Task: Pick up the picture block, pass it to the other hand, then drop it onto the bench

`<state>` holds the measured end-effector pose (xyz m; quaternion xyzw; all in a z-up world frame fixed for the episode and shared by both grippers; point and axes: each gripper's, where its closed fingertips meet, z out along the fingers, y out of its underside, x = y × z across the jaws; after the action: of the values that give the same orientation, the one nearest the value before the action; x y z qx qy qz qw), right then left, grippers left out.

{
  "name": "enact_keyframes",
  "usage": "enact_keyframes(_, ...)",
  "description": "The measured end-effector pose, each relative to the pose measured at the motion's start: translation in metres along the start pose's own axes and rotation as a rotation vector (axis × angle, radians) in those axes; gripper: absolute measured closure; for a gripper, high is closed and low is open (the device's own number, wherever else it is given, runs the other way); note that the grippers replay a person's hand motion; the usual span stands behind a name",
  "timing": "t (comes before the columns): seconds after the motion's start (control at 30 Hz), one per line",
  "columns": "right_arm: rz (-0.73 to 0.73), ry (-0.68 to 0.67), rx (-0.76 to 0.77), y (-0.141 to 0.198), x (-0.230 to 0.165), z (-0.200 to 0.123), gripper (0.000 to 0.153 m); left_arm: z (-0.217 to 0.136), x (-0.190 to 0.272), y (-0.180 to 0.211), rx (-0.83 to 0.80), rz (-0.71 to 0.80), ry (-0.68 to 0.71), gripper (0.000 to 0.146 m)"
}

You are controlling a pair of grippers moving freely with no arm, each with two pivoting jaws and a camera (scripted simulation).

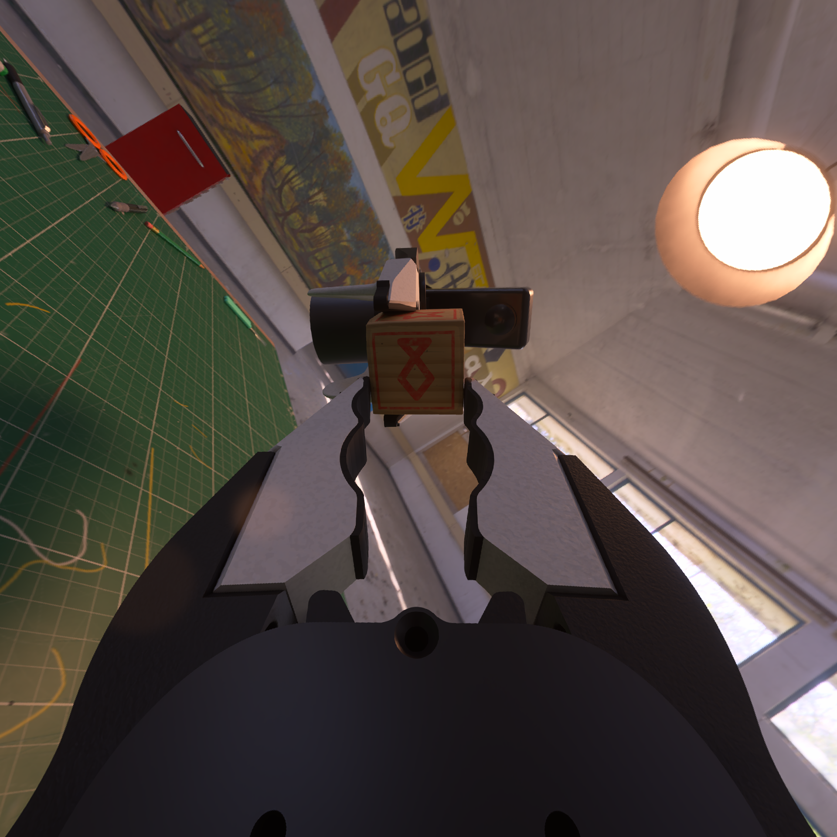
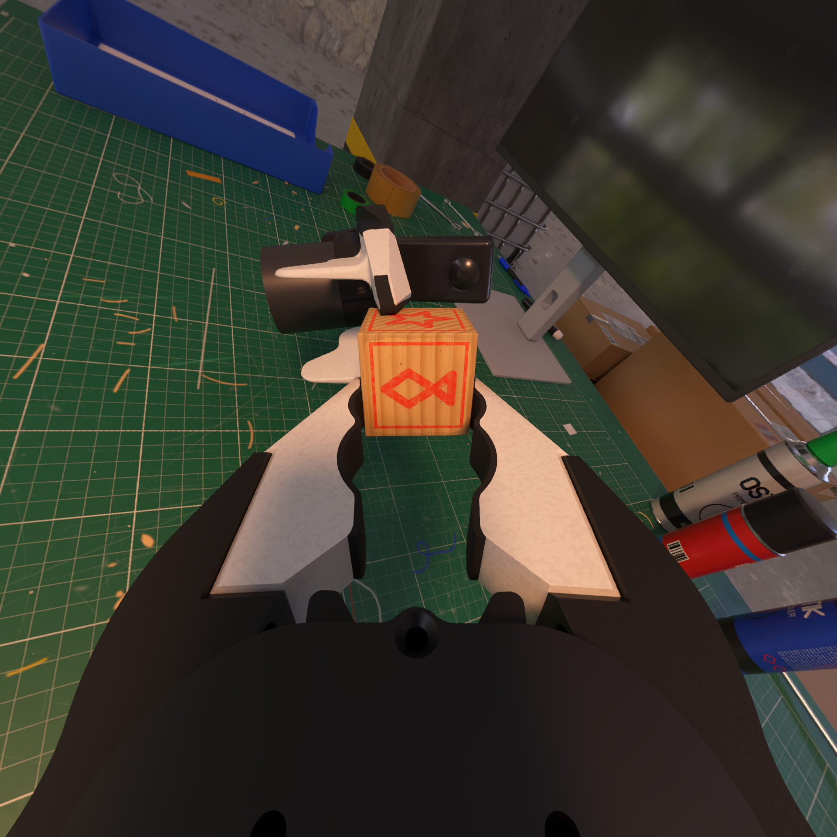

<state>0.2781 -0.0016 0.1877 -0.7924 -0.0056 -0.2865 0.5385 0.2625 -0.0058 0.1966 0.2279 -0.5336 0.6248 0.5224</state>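
Wooden picture block [image 2: 416, 385], red-stamped cube, pinched between 2 hand-held grippers [image 1: 416, 389] [image 2: 416, 396]

Lettering on a wall poster [image 1: 421, 149], spray cans [image 2: 743, 516] and cardboard boxes [image 2: 611, 330]; wording withheld.

light: warm, round ceiling lamp [image 1: 743, 217] glaring | edges: wide-angle bending | monitor [image 2: 679, 181] reflection blurred

Left hand-held gripper [image 1: 416, 389]: matte black rounded body, pale grey fingers, wavy black pads; right hand-held gripper [image 2: 416, 407] looks identical.
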Motion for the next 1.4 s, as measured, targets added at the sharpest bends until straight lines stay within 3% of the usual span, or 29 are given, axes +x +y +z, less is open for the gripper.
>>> enact_keyframes(0.1, 0.020, 0.006, 0.015, -0.002, 0.000, -0.004, 0.108, 0.002, 0.001, 0.005, -0.050, 0.076, -0.065, 0.104)
enact_keyframes(0.17, 0.044, 0.014, 0.028, -0.006, 0.006, -0.012, 0.107, -0.001, -0.003, 0.008, -0.074, 0.157, -0.172, 0.067)
enact_keyframes(0.23, 0.072, 0.046, 0.015, -0.006, 0.014, -0.022, 0.107, -0.007, -0.009, 0.007, -0.074, 0.319, -0.363, 0.048)
enact_keyframes(0.3, 0.111, 0.065, -0.003, -0.004, 0.023, -0.034, 0.107, -0.019, -0.016, 0.000, -0.045, 0.533, -0.600, 0.044)
enact_keyframes(0.4, 0.190, 0.097, -0.049, 0.006, 0.035, -0.049, 0.107, -0.056, -0.032, -0.012, 0.043, 0.856, -1.070, 0.043)
enact_keyframes(0.5, 0.314, 0.156, -0.138, 0.024, 0.049, -0.061, 0.107, -0.088, -0.044, -0.006, 0.111, 0.993, -1.373, 0.052)
enact_keyframes(0.7, 0.545, 0.270, -0.276, 0.050, 0.080, -0.091, 0.108, -0.096, -0.054, -0.006, 0.162, 1.046, -1.412, 0.054)
enact_keyframes(0.8, 0.622, 0.406, -0.388, 0.072, 0.116, -0.122, 0.108, -0.096, -0.062, 0.000, 0.127, 1.077, -1.414, 0.056)
enact_keyframes(0.97, 0.877, 0.580, -0.606, 0.127, 0.179, -0.170, 0.108, -0.087, -0.055, 0.004, 0.096, 1.178, -1.402, 0.067)
enact_keyframes(1.13, 1.155, 0.536, -0.797, 0.198, 0.195, -0.160, 0.108, -0.080, -0.050, 0.008, 0.071, 1.209, -1.381, 0.076)
enact_keyframes(1.27, 1.252, 0.548, -0.961, 0.250, 0.193, -0.143, 0.107, -0.081, -0.048, 0.009, 0.073, 1.203, -1.376, 0.075)
enact_keyframes(1.4, 1.287, 0.548, -1.061, 0.279, 0.189, -0.127, 0.107, -0.082, -0.049, 0.010, 0.067, 1.183, -1.371, 0.075)
